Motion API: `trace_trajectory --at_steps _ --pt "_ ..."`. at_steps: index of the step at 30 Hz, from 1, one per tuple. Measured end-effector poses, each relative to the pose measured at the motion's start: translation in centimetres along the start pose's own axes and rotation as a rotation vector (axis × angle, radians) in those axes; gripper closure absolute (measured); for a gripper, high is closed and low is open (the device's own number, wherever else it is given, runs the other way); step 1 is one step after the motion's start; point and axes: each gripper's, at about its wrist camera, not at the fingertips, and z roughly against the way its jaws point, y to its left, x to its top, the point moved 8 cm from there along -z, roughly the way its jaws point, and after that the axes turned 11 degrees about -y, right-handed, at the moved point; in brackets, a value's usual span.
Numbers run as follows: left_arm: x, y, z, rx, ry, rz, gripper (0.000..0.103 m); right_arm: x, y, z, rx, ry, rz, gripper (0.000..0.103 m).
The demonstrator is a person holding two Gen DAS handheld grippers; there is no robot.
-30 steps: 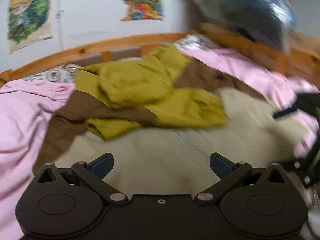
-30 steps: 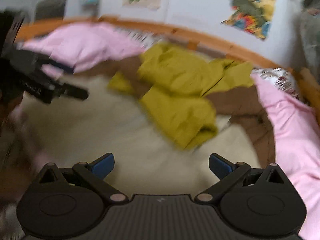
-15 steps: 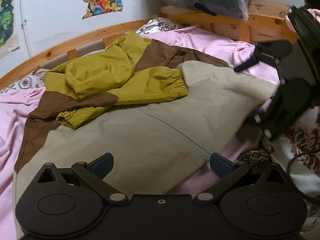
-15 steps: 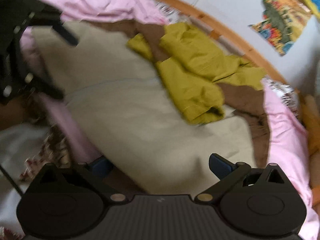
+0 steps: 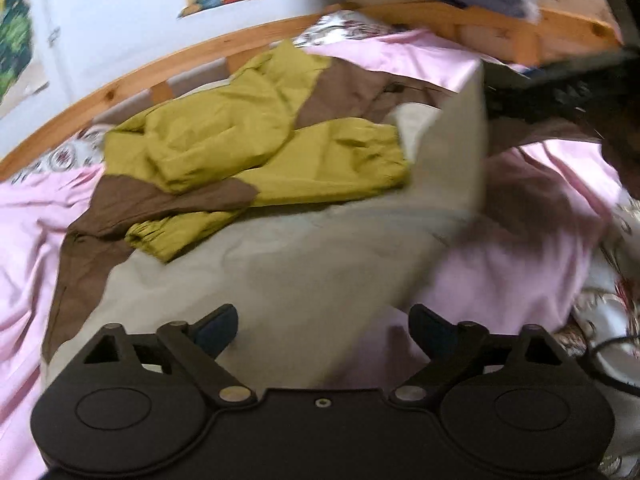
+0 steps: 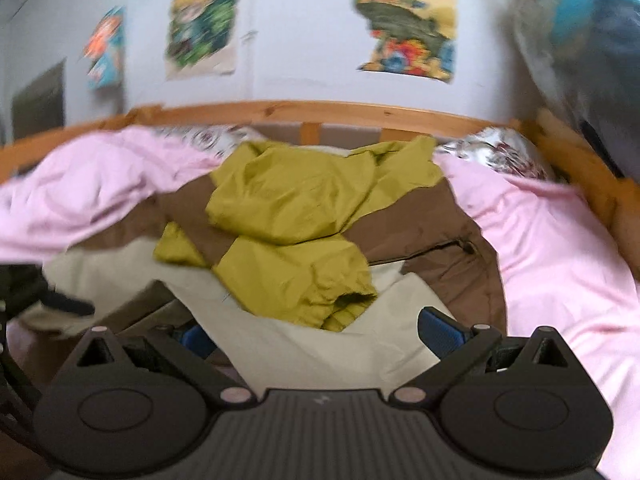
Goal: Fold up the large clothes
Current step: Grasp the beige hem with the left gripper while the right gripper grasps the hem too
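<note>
A large jacket in beige, brown and olive-yellow lies spread on a pink bed sheet. Its beige body faces me, and the yellow sleeves are folded across it. My left gripper is open, just above the beige hem's near corner. My right gripper is open, with the beige hem lying between its fingers. In the left wrist view the jacket's right beige edge stands lifted, next to the blurred right gripper.
A wooden bed rail runs behind the jacket, with a wall of posters beyond it. A plastic-wrapped bundle sits on the wooden frame at the right. Patterned bedding lies at the near right.
The right gripper has swung to face the jacket head-on, and the beige hem is now between its fingers. The jacket's right beige edge has risen. The left gripper shifted slightly.
</note>
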Motion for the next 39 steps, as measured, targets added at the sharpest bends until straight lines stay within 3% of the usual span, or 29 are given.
trace_trajectory --at_steps 7,11,14,16,19,21,22,24,26,32,39 --pt "1.0 6.1 2.5 0.122 0.001 0.076 0.017 0.0 -3.2 0.5 -0.085 -0.025 -0.065 0.005" --pt "0.4 8.3 3.8 0.181 0.033 0.031 0.020 0.1 -3.4 0.9 -0.095 -0.045 -0.071 0.012" --pt "-0.6 9.8 4.7 0.228 0.065 -0.006 0.022 0.3 -3.7 1.0 -0.087 -0.060 -0.133 0.039" --pt "-1.4 10.9 5.2 0.244 0.076 0.007 0.025 0.6 -3.9 1.1 -0.079 -0.072 -0.175 0.070" --pt "-2.4 11.8 5.8 0.245 0.091 0.041 0.046 0.9 -4.0 1.3 -0.071 -0.094 -0.191 0.083" --pt "-2.9 11.9 6.0 0.245 0.102 0.054 0.079 0.8 -3.8 1.5 -0.076 -0.095 -0.178 0.089" --pt "-3.0 12.0 6.0 0.253 0.103 0.056 0.085 0.7 -3.7 1.6 -0.078 -0.094 -0.166 0.092" --pt "-2.8 12.3 6.4 0.285 0.073 0.084 0.099 0.6 -3.4 2.0 -0.097 -0.089 -0.141 0.094" --pt "-2.0 11.9 7.3 0.300 0.028 0.122 0.102 0.5 -3.6 2.7 -0.127 -0.085 -0.168 0.098" --pt "2.3 11.4 12.1 0.296 -0.168 0.184 0.103 3.0 -4.0 6.7 -0.199 -0.192 -0.258 0.101" --pt "4.3 11.3 19.9 0.227 -0.267 0.256 0.103 6.3 -2.2 15.0 -0.193 -0.291 -0.276 0.101"
